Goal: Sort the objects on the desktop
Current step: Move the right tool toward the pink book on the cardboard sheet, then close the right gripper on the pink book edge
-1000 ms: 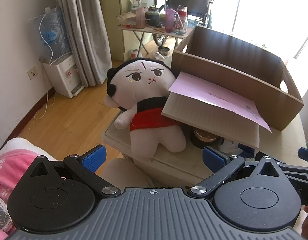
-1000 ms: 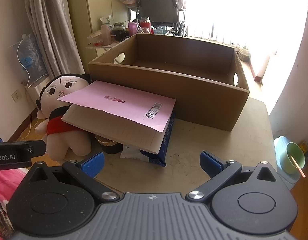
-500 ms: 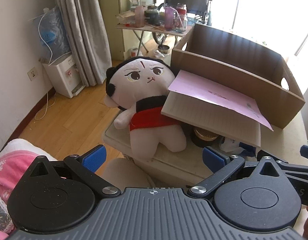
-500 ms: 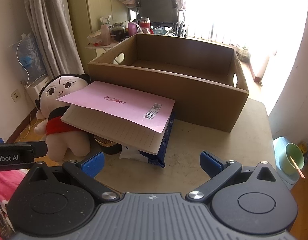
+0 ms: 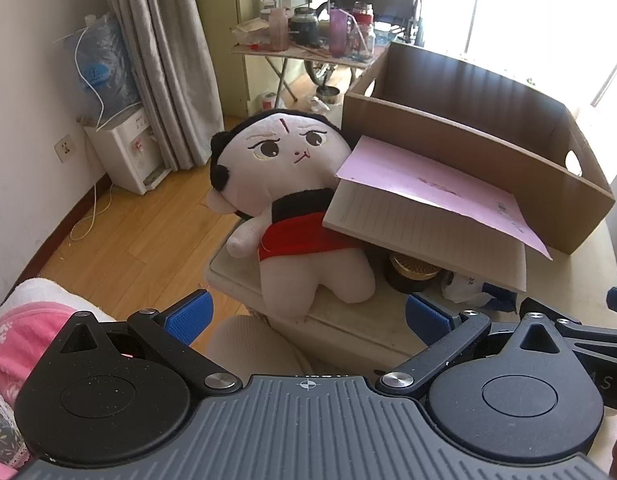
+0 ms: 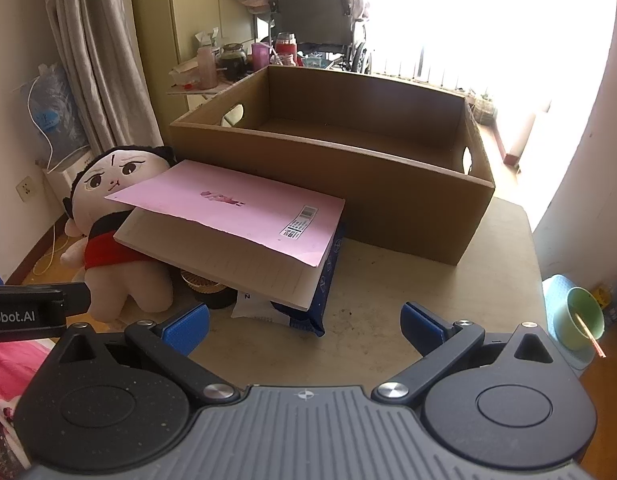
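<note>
From the left wrist, the left gripper (image 5: 306,312) stands wide open and empty before the table (image 5: 568,280) edge, where a plush doll (image 5: 292,200) (pale face, black hair, red skirt) sits with a lined notebook (image 5: 424,236) and its lifted pink cover (image 5: 436,184) leaning over its side, a dark round tin (image 5: 412,276) beneath. From the right wrist, the right gripper (image 6: 304,322) is likewise spread and empty, facing the notebook (image 6: 244,256) propped on a blue packet (image 6: 324,284), just before the open cardboard box (image 6: 348,184).
</note>
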A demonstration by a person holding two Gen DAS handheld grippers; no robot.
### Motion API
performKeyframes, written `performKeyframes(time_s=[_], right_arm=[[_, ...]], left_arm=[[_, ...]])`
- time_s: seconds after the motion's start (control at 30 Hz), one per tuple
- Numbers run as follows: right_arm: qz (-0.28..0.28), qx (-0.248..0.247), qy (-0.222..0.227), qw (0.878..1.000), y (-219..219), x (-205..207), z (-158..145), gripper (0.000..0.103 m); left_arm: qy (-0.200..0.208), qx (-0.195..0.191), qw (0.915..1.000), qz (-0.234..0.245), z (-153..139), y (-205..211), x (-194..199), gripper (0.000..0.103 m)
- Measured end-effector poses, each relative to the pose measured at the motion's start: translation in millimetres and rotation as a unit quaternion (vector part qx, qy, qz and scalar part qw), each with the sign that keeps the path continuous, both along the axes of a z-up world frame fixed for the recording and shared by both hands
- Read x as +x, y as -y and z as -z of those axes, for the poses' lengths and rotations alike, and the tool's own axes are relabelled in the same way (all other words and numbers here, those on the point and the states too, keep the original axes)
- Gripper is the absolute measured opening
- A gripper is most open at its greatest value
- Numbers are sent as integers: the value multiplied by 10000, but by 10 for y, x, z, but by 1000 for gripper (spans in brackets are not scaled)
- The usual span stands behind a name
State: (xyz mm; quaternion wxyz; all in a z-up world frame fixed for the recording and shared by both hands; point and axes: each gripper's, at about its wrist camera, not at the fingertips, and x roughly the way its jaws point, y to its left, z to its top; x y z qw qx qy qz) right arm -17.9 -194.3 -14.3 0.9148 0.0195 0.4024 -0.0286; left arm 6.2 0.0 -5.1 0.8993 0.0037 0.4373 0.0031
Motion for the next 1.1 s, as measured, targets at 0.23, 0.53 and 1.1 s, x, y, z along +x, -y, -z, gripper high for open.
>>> performKeyframes(time_s=[0.23,0.53,1.1], right_arm=[[21,-87,-26,10000,-19,45,3,103],[52,-40,12,10000,60,124,6,103],[301,1104,789,9903,670,522,-8,101]], left_arm=[[-33,14,10000,4,10,7,49,103],[89,63,9997,205,70,63,180,103],[1297,-477,9859,944,24,0,524,103]])
